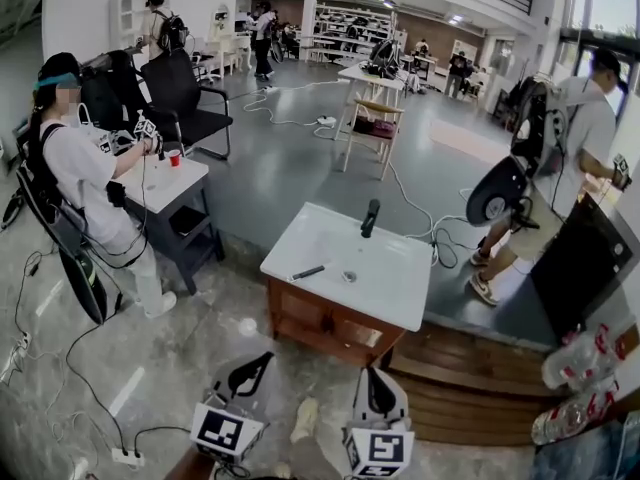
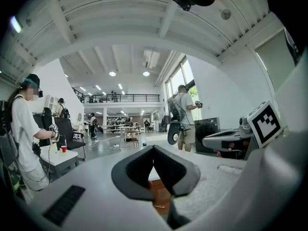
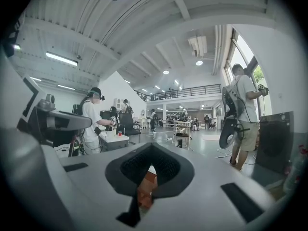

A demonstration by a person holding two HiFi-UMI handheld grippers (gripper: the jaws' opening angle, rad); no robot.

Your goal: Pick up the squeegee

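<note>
Straight ahead of the left gripper and right gripper stands a wooden cabinet with a white top, and a black upright fitting sits at its far edge. Off to the left of the tools, a person in a white shirt works at a small white table with a red cup on it, a black chair just beyond. Over on the right, another person wearing a backpack stands beside a dark box. Plastic bottles lie close by on the right, and cables trail over the grey floor beyond the cabinet.

Head view looks down, gripper views level, sharing washstand.
</note>
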